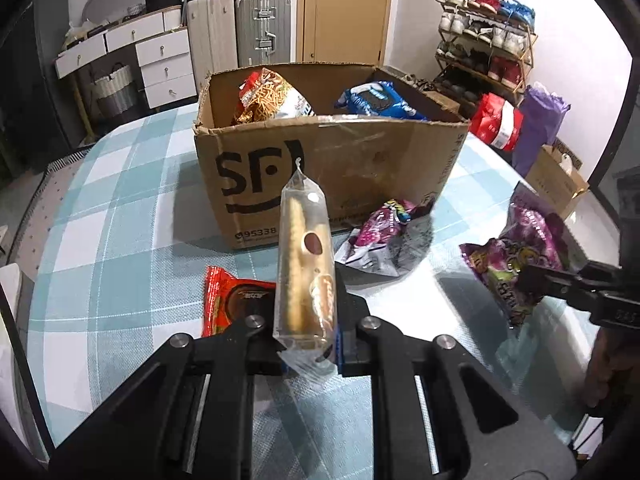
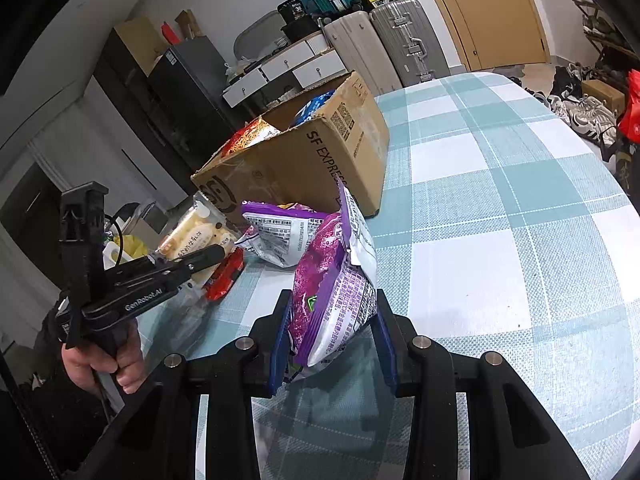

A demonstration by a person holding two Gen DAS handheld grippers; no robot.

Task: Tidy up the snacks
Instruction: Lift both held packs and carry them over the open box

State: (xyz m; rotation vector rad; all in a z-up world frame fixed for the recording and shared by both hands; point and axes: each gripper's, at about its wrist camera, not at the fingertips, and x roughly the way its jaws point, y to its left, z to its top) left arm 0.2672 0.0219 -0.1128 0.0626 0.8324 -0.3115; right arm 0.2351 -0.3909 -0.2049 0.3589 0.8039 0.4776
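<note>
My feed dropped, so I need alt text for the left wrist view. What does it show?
The left gripper is shut on a clear snack pack held up before an open cardboard box holding two snack bags. On the checked tablecloth lie a red packet and a purple bag; the right gripper grips another purple bag.

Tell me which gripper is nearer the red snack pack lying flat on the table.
Left. The left gripper hangs just above the red snack pack, holding a clear bread pack. The right gripper sits farther off, clamping a purple bag.
</note>
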